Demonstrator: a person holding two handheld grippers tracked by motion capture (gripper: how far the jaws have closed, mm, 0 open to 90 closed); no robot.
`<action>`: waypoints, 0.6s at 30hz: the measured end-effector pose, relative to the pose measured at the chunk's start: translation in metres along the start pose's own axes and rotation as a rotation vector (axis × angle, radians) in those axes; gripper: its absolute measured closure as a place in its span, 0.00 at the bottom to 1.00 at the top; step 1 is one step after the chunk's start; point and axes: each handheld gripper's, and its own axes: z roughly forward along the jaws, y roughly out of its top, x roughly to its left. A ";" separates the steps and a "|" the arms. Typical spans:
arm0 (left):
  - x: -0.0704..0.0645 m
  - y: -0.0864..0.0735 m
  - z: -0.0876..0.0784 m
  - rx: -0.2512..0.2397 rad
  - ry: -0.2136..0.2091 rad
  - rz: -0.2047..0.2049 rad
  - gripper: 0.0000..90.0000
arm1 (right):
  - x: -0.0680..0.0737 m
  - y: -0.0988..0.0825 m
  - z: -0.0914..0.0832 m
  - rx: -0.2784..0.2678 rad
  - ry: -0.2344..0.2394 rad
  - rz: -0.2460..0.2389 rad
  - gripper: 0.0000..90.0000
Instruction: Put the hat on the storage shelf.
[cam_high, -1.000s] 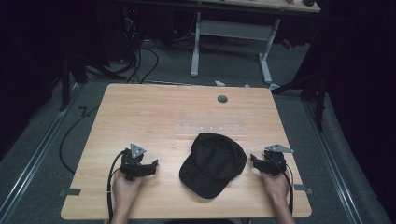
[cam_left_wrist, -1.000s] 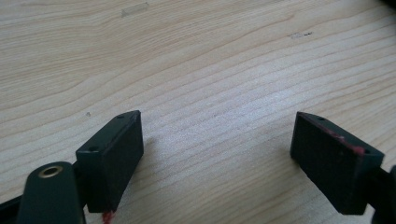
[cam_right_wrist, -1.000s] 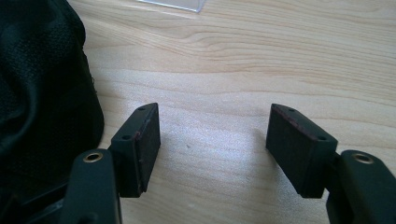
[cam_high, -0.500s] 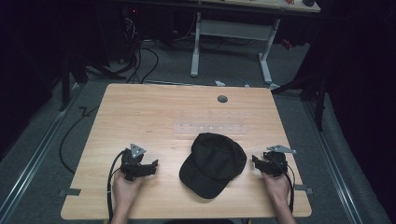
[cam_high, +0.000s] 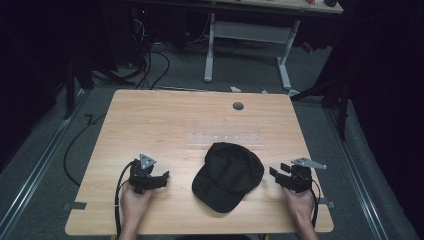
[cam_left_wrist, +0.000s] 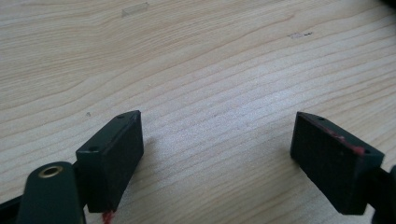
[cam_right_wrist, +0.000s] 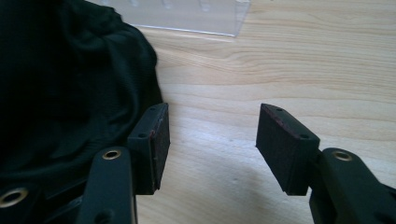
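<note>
- Left gripper (cam_high: 162, 176), lower left of the high view: jaws wide apart over bare worktop (cam_high: 165, 120), holding nothing.
- Black cap (cam_high: 229, 175), lower centre, lying on the worktop.
- Right gripper (cam_high: 278, 171), lower right: jaws have just narrowed a little, still apart and empty, just beside the cap.

Overhead light falls on the tabletop (cam_high: 165, 125) alone; the floor around it sinks into near black. The high view is soft and grainy. In both gripper views the wood grain is sharp and evenly lit, the near jaws blurred, and the cap (cam_right_wrist: 65, 84) shows little detail.
</note>
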 end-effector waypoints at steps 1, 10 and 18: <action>0.000 0.000 0.000 -0.001 0.000 0.001 0.19 | 0.000 0.001 -0.001 0.001 0.011 -0.002 0.50; 0.000 0.000 0.000 0.000 0.000 0.000 0.19 | 0.015 0.011 -0.015 -0.029 0.075 -0.038 0.50; 0.000 0.000 0.000 -0.001 0.001 0.000 0.20 | 0.032 0.024 -0.018 -0.065 0.124 -0.080 0.51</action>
